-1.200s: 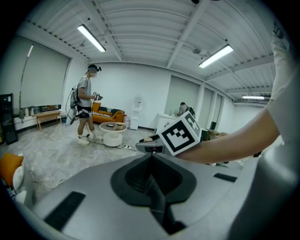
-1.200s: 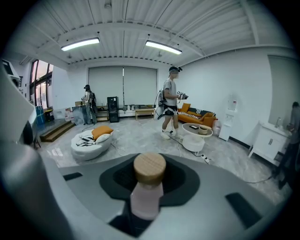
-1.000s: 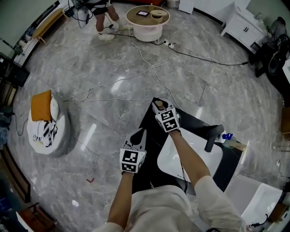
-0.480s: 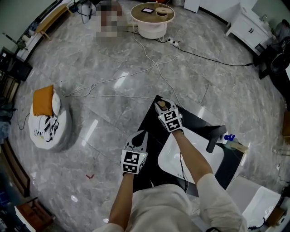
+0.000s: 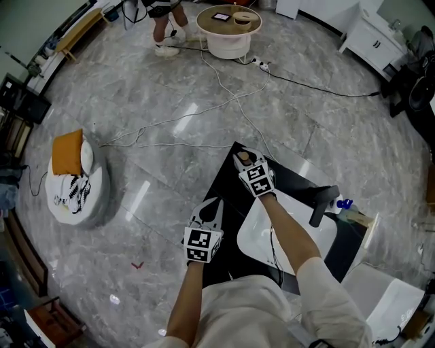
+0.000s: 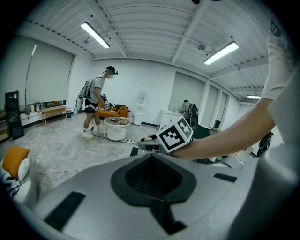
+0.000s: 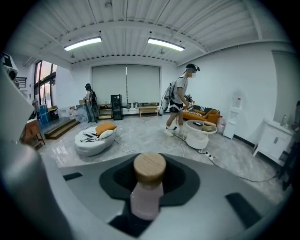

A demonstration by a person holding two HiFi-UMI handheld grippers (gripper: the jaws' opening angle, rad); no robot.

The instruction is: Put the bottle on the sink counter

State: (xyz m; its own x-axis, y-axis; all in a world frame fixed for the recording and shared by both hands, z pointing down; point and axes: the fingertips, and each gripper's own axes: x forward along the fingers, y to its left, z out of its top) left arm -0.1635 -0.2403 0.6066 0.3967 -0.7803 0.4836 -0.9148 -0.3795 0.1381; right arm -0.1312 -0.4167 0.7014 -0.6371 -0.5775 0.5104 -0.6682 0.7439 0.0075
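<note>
A pale pink bottle (image 7: 147, 197) with a round wooden cap (image 5: 240, 158) is upright between the jaws of my right gripper (image 7: 149, 180), which is shut on it. In the head view my right gripper (image 5: 242, 162) holds the bottle over the far corner of the black sink counter (image 5: 232, 198). My left gripper (image 5: 215, 202) hovers over the counter's left edge, jaws together with nothing in them. In the left gripper view my left gripper (image 6: 151, 161) points toward the right gripper's marker cube (image 6: 176, 134).
A white basin (image 5: 253, 236) is set into the counter, with a black faucet (image 5: 321, 204) and a blue-capped bottle (image 5: 342, 204) at its right. Cables (image 5: 204, 112) cross the marble floor. A white pouf with an orange cushion (image 5: 71, 182) lies left. A person (image 5: 163, 20) stands by a round table (image 5: 228, 26).
Both grippers have sunk slightly over the counter. The bottle stays in the right gripper. The person by the round table has shifted.
</note>
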